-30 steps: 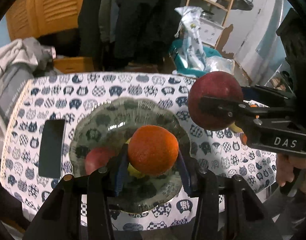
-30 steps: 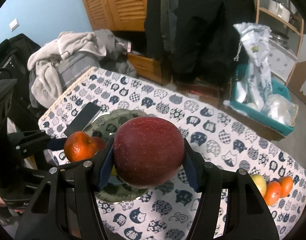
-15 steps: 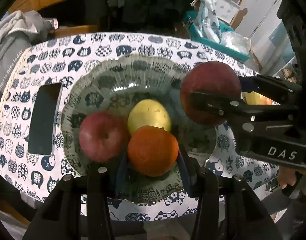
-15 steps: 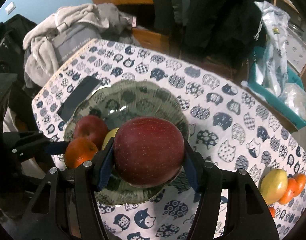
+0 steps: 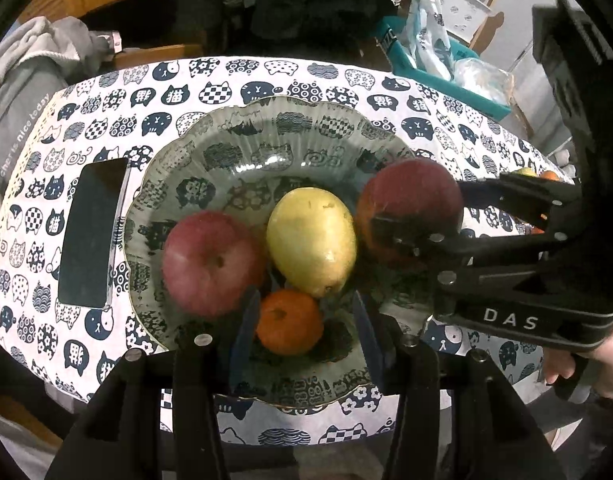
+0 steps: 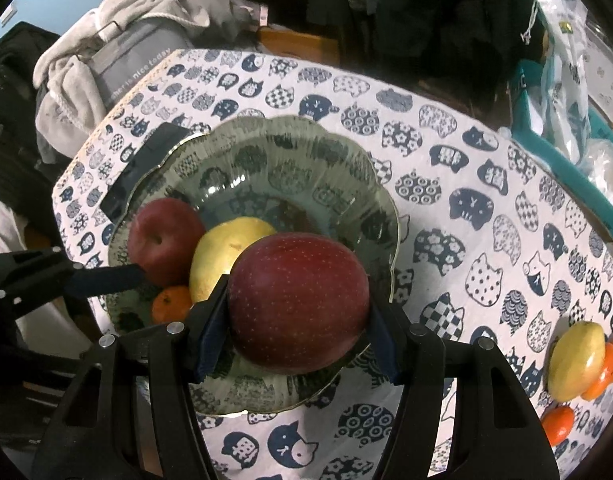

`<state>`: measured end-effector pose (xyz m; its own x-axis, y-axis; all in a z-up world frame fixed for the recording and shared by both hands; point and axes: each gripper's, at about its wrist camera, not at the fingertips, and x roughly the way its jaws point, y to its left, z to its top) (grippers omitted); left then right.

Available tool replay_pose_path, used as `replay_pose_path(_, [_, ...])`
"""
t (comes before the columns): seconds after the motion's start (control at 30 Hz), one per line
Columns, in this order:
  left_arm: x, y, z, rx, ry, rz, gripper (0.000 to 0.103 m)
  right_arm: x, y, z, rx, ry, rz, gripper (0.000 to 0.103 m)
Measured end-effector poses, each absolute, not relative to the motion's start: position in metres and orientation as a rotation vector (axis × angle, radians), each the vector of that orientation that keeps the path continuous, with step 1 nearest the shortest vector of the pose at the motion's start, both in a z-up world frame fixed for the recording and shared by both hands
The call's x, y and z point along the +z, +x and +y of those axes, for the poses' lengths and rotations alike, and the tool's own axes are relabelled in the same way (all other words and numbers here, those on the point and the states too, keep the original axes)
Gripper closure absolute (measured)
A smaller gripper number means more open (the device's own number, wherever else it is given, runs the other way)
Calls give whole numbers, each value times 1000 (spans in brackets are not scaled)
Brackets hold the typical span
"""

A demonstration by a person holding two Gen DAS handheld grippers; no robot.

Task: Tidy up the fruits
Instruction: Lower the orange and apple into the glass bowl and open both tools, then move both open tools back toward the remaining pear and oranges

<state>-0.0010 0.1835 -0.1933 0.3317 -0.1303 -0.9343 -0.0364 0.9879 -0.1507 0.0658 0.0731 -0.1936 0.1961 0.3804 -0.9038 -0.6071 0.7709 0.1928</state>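
A grey-green patterned plate (image 5: 290, 132) (image 6: 330, 176) holds a red apple (image 5: 210, 264) (image 6: 164, 240), a yellow pear (image 5: 312, 246) (image 6: 222, 248) and an orange tangerine (image 5: 290, 322) (image 6: 171, 304). My left gripper (image 5: 302, 328) is open, its jaws spread either side of the tangerine, which rests on the plate. My right gripper (image 6: 298, 340) is shut on a dark red apple (image 6: 298, 304) (image 5: 410, 208), held low over the plate's right part beside the pear.
A black phone (image 5: 92, 232) lies left of the plate on the cat-print tablecloth (image 6: 486, 216). A pear (image 6: 576, 360) and tangerines (image 6: 558, 424) lie at the table's right end. Clothes (image 6: 118, 52) and a teal bin (image 6: 558, 152) stand behind.
The left gripper lowered the tangerine onto the plate and opened its jaws. The right gripper brought the dark red apple down over the plate.
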Motion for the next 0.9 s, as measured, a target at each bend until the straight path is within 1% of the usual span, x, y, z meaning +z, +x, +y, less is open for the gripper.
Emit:
replay_pose_path(0.13, [-190,0,187,-55,-162,1222,53,-192,69,69,710,-178,1194,40])
replay_pose_path(0.47, [-173,-3,183,-43,-143,1163,51,-160,69,57,687,-146,1115,39])
replay_pose_path(0.53, [-166,-3,182,-49,-146,1147,50,-148,69,52,675,-136,1081,35])
replay_pose_path(0.6, [-159,-3,180,-52,-145,1127,47,-136,68,47,668,-122,1053,35])
replay_pose_path(0.9, [-119,-7,165,-77,-124,1018,41,-81,55,22,600,-145,877,33])
